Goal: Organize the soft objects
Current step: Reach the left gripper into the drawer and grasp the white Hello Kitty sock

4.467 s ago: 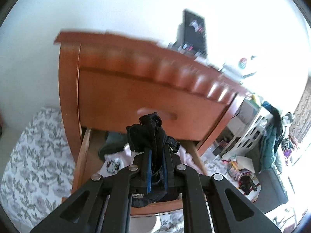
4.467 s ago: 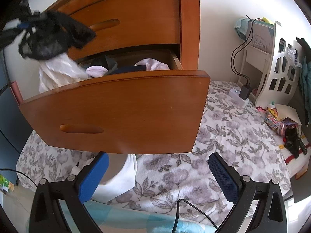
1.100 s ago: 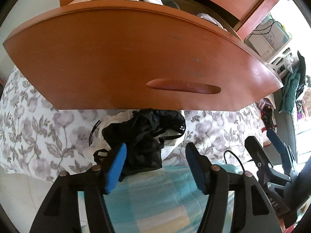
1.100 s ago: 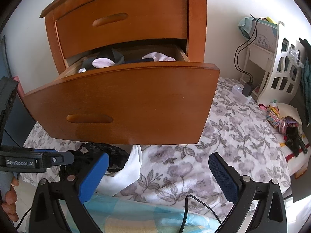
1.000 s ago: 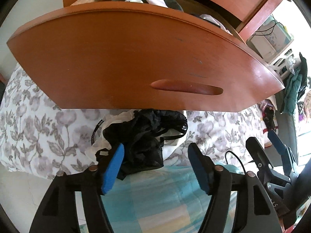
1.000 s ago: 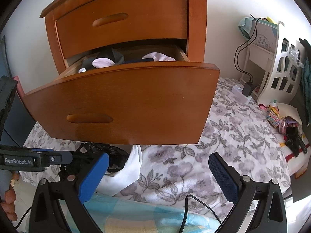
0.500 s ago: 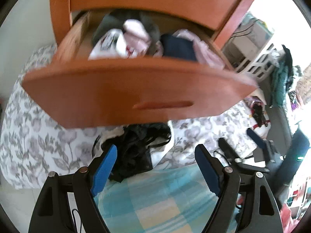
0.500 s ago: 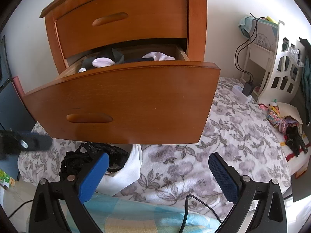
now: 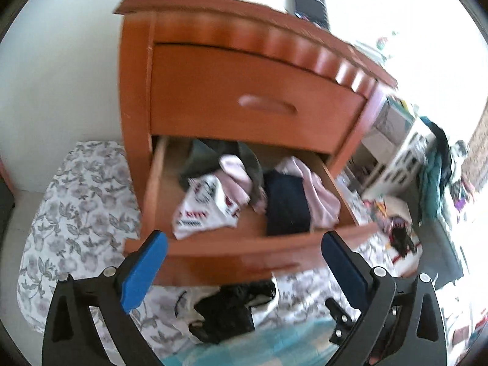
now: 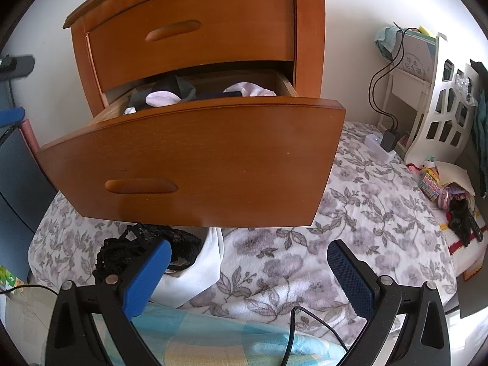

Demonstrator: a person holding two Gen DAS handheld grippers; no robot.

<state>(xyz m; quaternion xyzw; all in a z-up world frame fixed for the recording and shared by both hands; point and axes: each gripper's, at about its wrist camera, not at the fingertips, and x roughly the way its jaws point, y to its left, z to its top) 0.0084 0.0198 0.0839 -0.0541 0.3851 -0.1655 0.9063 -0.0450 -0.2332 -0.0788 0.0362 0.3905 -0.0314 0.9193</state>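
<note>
- The wooden nightstand (image 9: 244, 97) stands beyond both sets of fingers; its upper drawer (image 10: 195, 36) is shut.
- The lower drawer (image 10: 195, 164) is pulled out, and its curved front fills the space just past the fingertips in the right wrist view.
- The floral blanket (image 10: 366, 213) spreads beneath the drawer and runs under both grippers, with a teal checked cloth (image 10: 213, 341) nearest the cameras.
- Inside the lower drawer, seen from above between and beyond the left fingers: a grey-green garment (image 9: 207, 158) at the back, a white printed garment (image 9: 204, 207) at front left, a pale pink garment (image 9: 238, 180) in the middle, a folded dark navy garment (image 9: 286, 204) to its right, and another pink garment (image 9: 320, 198) at the right end.
- The black lace garment (image 9: 228, 308) lies on the blanket below the drawer front, on top of a white garment (image 10: 195, 277). In the left wrist view it sits low between the two fingers, touching neither.
- In the right wrist view the same black lace garment (image 10: 146, 244) lies just behind and beside the left-hand blue finger (image 10: 146, 277), not between the pads.
- The left gripper (image 9: 244, 253) is opening, its jaws already wide, with nothing pressed between the pads.
- The right gripper (image 10: 247, 259) has its jaws wide apart and holds nothing.
</note>
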